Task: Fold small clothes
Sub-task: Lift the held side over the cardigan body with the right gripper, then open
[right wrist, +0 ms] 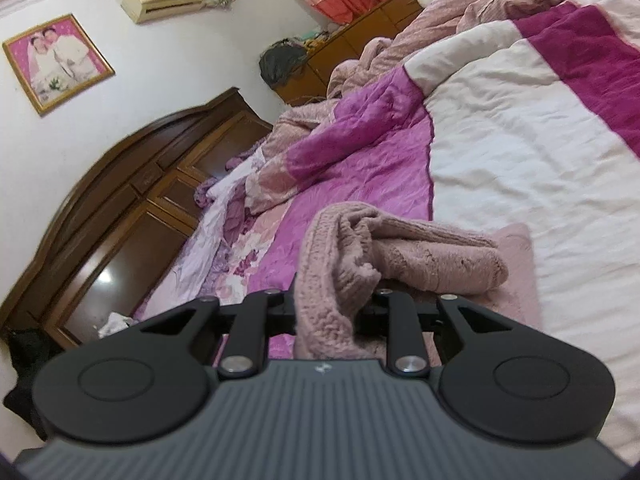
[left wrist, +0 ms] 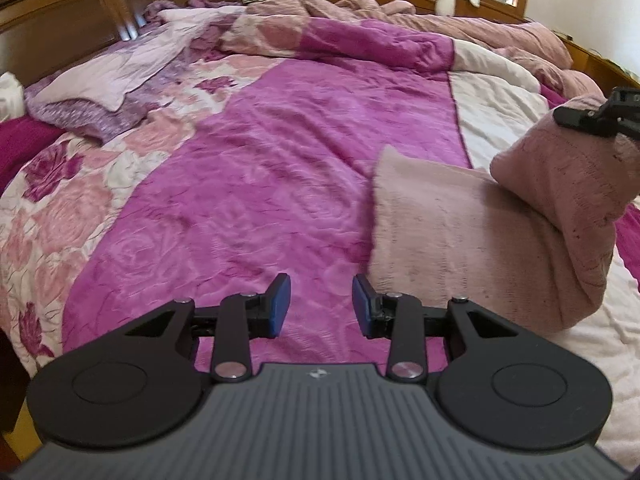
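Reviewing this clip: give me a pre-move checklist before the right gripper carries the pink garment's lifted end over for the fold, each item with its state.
1. Right gripper gripping the pink knit garment: ok, fabric bunched between its jaws.
2. Left gripper free: ok, jaws apart, nothing between the pads.
3. Rest of the garment lying on the bedspread: ok, lower part flat, held end lifted.
4. Landing area on the bedspread clear: ok, bare magenta fabric beside the garment.
5. Lifted end free of twists: not ok, it looks rolled and crumpled in the right wrist view.
6. Garment's far edge aligned: cannot tell, hidden behind the fold.
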`<state>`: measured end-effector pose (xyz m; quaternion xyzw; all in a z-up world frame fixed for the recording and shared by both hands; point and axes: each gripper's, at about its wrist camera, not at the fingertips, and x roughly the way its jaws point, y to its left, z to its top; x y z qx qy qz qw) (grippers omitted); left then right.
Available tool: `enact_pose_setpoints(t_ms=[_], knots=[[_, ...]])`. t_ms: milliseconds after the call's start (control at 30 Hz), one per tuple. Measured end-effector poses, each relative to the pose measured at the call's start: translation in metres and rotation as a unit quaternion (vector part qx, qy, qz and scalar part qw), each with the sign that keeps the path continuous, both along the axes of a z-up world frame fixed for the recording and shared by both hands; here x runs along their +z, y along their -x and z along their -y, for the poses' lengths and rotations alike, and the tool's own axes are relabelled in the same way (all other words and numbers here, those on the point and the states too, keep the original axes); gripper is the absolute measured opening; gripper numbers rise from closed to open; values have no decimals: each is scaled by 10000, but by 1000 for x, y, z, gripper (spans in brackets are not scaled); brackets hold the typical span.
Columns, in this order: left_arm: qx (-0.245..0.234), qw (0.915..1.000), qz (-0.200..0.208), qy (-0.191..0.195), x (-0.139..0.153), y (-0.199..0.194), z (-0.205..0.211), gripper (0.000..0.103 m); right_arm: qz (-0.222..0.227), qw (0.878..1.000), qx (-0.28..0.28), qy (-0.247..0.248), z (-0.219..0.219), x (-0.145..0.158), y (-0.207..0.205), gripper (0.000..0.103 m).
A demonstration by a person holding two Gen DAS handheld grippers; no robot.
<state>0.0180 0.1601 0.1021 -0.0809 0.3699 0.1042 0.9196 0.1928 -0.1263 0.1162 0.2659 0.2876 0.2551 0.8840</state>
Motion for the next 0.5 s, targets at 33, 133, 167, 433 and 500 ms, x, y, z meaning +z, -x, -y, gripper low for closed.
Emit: enact_pose_setpoints(t_ms=[33,133,167,433,500], knots=[[38,10000,-1,16,-1,2,-4,42,-13,10000,15,60,-7,-3,0,26],[139,9999,-9,65,-5,6,-15,42,-25,9996,86,264,-28,-11,0,25],[167,9998,-10,86,-6,7,-19,42,-34,9994,108,331,-35,-14,0,25],[301,9992,25,276,-13,16,-36,42,-144,9949,489,871,-90,-37,4,25],[336,9990,18,285,-14,17,-39,42,-267,9913,638,1116,-103,-48,3,27]])
